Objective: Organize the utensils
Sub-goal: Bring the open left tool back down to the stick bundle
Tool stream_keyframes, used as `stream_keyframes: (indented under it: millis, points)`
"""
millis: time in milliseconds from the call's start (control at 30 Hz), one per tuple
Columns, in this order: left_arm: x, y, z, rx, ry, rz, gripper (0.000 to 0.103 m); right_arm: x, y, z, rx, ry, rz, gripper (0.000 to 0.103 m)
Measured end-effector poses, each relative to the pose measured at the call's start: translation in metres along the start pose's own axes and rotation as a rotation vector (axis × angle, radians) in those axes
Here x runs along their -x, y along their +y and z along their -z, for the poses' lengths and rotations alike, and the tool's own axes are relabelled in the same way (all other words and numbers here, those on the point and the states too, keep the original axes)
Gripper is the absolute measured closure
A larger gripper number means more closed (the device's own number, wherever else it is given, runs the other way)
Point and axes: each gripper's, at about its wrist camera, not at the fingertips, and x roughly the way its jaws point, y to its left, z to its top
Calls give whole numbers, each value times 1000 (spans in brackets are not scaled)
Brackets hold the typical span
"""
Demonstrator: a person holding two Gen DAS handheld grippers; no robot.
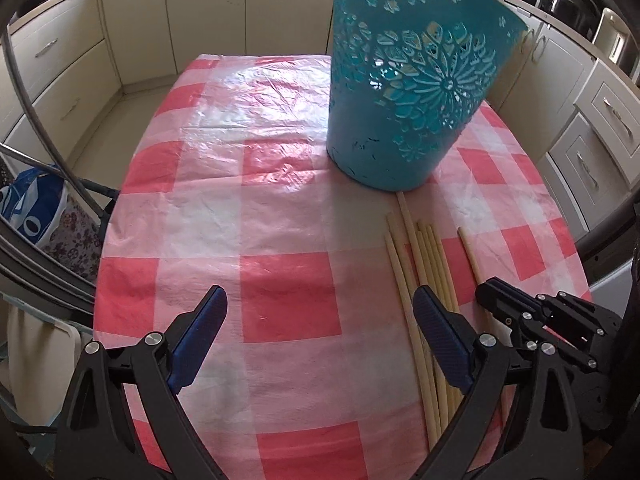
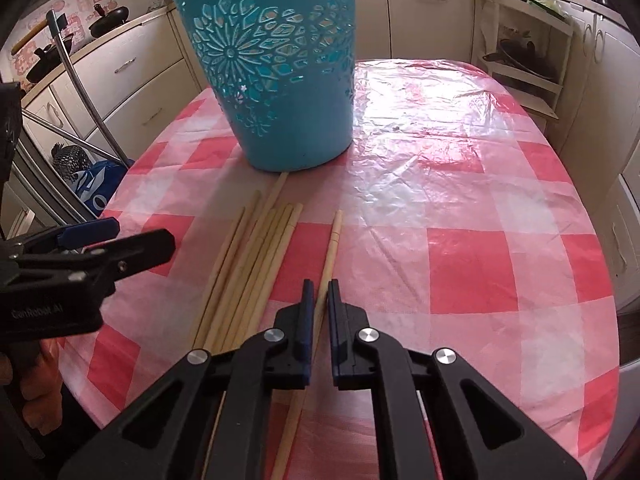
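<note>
right gripper [image 2: 319, 292] pinches the lone chopstick [image 2: 331, 248]
left gripper [image 1: 320, 304] spread wide beside the chopstick bundle [image 1: 426, 256], near teal basket [image 1: 400, 80].

A table [image 2: 480, 200] carries everything, covered by a glossy, wrinkled cloth checked in pink, red and white. A teal openwork bucket [image 2: 280, 80] stands upright on it toward the far side. Just in front of the bucket lies a bundle of pale chopsticks [image 2: 248, 264], side by side, with a single chopstick [image 2: 334, 236] apart to their right.
</note>
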Motion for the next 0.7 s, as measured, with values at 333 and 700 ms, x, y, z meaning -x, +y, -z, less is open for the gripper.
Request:
stream_keyframes:
  millis: [333, 700]
  points:
    - [-21, -22, 6, -91, 38, -42, 15, 7, -20, 3, -28, -11, -29, 96]
    - [-18, -18, 4, -126, 32, -55, 31, 7, -22, 2, -27, -18, -31, 96]
